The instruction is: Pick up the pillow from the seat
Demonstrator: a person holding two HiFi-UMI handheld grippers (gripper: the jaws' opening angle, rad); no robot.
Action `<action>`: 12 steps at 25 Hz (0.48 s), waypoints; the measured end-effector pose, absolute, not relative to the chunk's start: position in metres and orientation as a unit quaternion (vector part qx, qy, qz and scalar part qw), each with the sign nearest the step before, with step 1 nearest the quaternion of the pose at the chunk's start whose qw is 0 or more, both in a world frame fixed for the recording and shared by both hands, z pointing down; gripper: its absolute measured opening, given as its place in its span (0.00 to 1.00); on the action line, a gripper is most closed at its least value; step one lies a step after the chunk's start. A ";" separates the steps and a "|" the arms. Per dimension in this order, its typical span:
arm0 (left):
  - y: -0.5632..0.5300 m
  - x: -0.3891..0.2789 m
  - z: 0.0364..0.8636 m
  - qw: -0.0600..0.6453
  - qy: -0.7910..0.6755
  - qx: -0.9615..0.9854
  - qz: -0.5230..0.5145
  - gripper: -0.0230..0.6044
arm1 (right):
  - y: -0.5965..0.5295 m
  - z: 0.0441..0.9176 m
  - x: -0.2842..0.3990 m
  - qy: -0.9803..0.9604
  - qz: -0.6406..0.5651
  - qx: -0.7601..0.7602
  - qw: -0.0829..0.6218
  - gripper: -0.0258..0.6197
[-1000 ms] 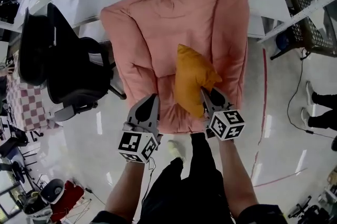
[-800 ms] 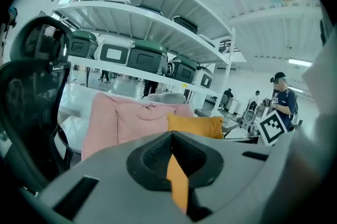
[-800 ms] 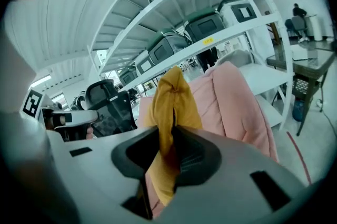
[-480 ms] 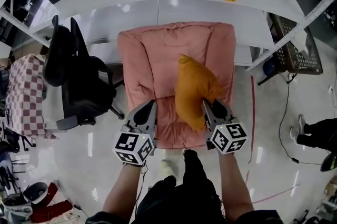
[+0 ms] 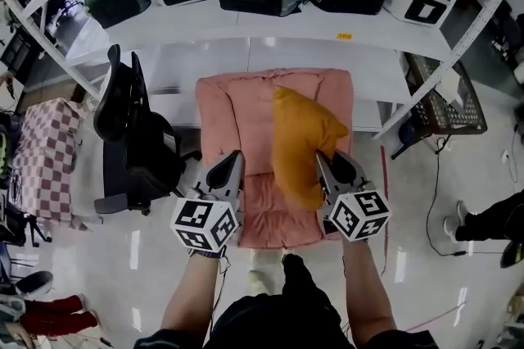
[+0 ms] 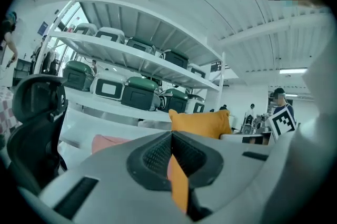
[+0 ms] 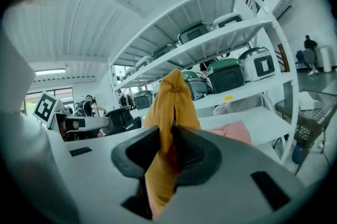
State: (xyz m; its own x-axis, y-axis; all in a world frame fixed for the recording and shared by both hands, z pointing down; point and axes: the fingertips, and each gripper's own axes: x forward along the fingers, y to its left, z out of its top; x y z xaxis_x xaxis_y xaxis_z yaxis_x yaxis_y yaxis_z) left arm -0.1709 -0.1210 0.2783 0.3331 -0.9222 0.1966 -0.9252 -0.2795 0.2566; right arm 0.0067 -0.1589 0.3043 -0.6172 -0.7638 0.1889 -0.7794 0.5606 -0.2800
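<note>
Pillow (image 5: pixel 301 134) is being lifted higher off the seat (image 5: pixel 237 118) than earlier, clamped in right gripper (image 5: pixel 322 157); left gripper (image 5: pixel 237 156) apparently closed, empty. Next: clamp is being kept tight.

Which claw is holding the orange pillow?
The right gripper: its jaws are clamped on the orange pillow. The left gripper is shut, off to the side, clear of the pillow.

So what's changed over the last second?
Both grippers have risen. The right gripper, shut on the pillow throughout, has carried it upward, away from the seat. The left gripper rose beside it, shut and empty. Nothing was grabbed or let go; seat and chair stayed put.
</note>
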 end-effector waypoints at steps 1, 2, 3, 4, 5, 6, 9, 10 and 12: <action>-0.120 -0.172 0.268 0.157 -0.579 0.800 0.000 0.05 | -0.159 0.293 0.007 -0.885 0.161 0.437 0.019 0.17; -0.119 -0.172 0.259 0.150 -0.580 0.801 -0.004 0.05 | -0.159 0.282 0.008 -0.886 0.153 0.438 0.015 0.17; -0.118 -0.173 0.249 0.144 -0.581 0.801 -0.009 0.05 | -0.159 0.271 0.008 -0.887 0.144 0.438 0.011 0.17; -0.117 -0.174 0.239 0.137 -0.582 0.801 -0.013 0.05 | -0.159 0.260 0.008 -0.889 0.135 0.438 0.008 0.17; -0.116 -0.175 0.230 0.131 -0.583 0.802 -0.017 0.05 | -0.159 0.250 0.007 -0.890 0.127 0.438 0.005 0.17; -0.114 -0.176 0.221 0.125 -0.584 0.802 -0.022 0.05 | -0.159 0.239 0.007 -0.891 0.119 0.439 0.002 0.17; -0.110 -0.178 0.196 0.109 -0.583 0.805 -0.033 0.05 | -0.158 0.209 0.008 -0.892 0.096 0.442 -0.008 0.17; -0.109 -0.177 0.189 0.105 -0.582 0.806 -0.035 0.05 | -0.156 0.200 0.009 -0.892 0.089 0.442 -0.012 0.17; -0.106 -0.177 0.178 0.097 -0.580 0.808 -0.038 0.05 | -0.153 0.183 0.010 -0.893 0.077 0.443 -0.017 0.18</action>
State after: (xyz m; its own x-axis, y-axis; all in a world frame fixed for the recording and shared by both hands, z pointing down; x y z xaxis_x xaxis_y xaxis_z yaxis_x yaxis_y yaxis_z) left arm -0.1771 -0.1060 0.1780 0.3235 -0.9448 0.0521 -0.9301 -0.3074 0.2009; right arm 0.0095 -0.1529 0.1835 -0.6069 -0.7939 0.0375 -0.7885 0.5955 -0.1536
